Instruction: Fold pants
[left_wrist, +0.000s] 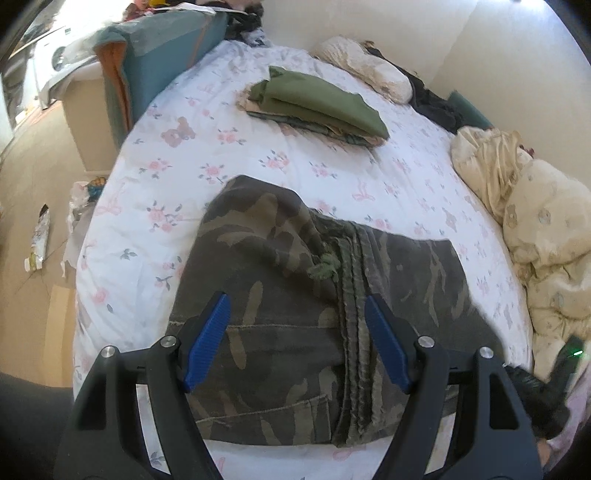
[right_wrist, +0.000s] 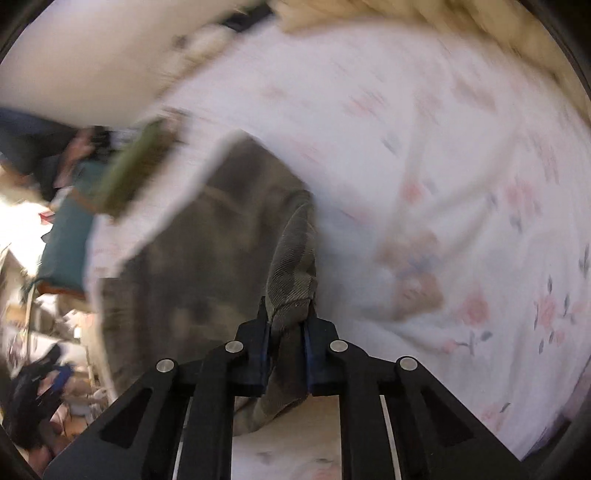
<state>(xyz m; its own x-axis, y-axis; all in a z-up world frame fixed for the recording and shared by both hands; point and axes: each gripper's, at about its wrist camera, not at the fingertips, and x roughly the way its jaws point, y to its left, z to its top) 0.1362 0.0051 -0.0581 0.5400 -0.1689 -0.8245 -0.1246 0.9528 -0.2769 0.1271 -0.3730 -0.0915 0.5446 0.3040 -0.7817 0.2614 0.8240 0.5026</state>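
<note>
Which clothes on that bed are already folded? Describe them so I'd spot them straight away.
Start at the bed with the white floral sheet. Toward its far end, before the cream pillow, lies a flat stack of folded clothes. Its plain olive-green top layer sets it apart from the camouflage pants nearer the tongs.

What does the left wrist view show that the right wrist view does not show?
Only the left wrist view: the left claw open above the camouflage pants, and a beige pillow.
Only the right wrist view: the right claw shut on a bunched edge of the pants.
Both: the pants on the floral sheet and the stack of folded clothes, blurred in the right view.
</note>
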